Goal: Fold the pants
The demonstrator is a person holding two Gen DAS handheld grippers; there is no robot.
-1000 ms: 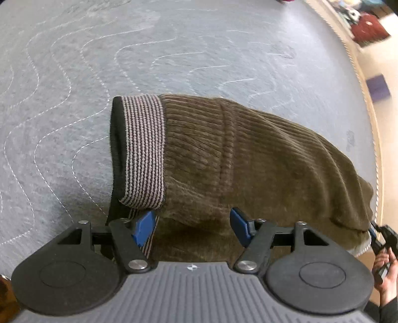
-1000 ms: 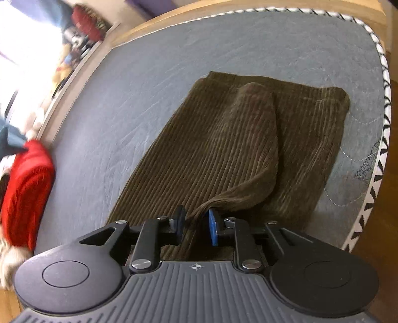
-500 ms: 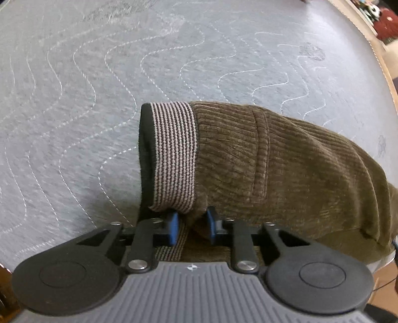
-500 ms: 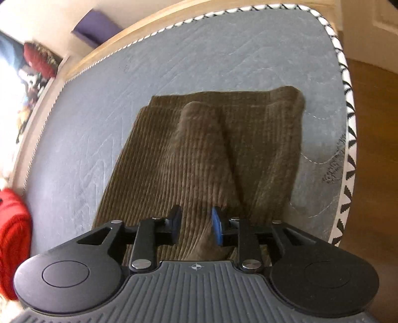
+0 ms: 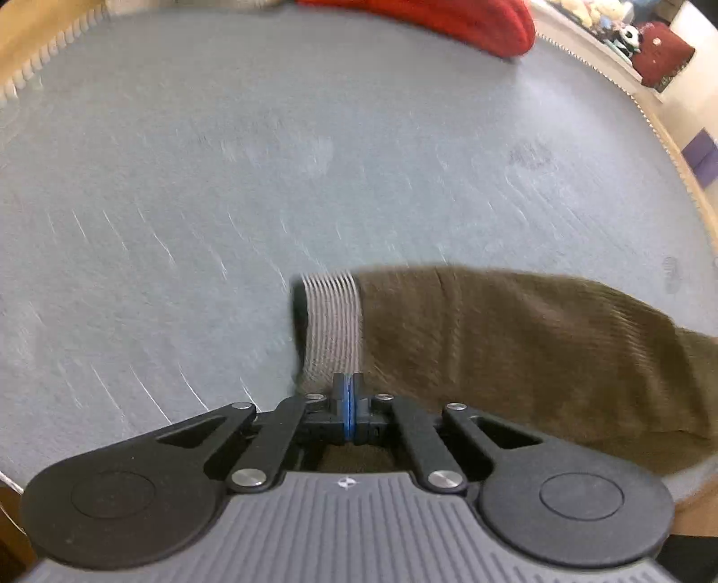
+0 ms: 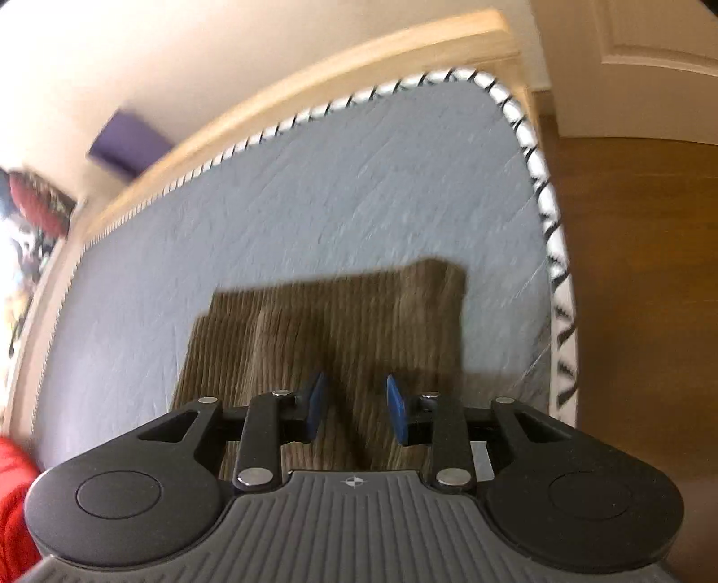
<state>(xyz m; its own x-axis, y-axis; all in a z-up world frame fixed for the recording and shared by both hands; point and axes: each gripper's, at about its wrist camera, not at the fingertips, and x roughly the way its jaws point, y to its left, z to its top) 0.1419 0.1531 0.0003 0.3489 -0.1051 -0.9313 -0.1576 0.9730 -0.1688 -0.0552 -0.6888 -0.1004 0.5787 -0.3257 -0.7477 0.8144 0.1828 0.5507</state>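
Observation:
Brown corduroy pants lie folded on a grey quilted mattress. Their striped waistband is at the left end. My left gripper is shut on the near edge of the pants, right at the waistband, and that edge looks lifted. In the right wrist view the leg end of the pants lies flat near the mattress corner. Just above it is my right gripper. Its jaws are opening, with cloth below the gap and the blue pads not pressing on it.
A red garment lies at the far side of the mattress and shows again at the lower left. The black-and-white piped edge runs close to the right of the pants, with wooden floor beyond. A purple object sits by the wall.
The left jaws closed on the pants' edge by the waistband and rose, tilting the view up. The right jaws spread, letting go of the raised corduroy fold, and the gripper shifted over the legs.

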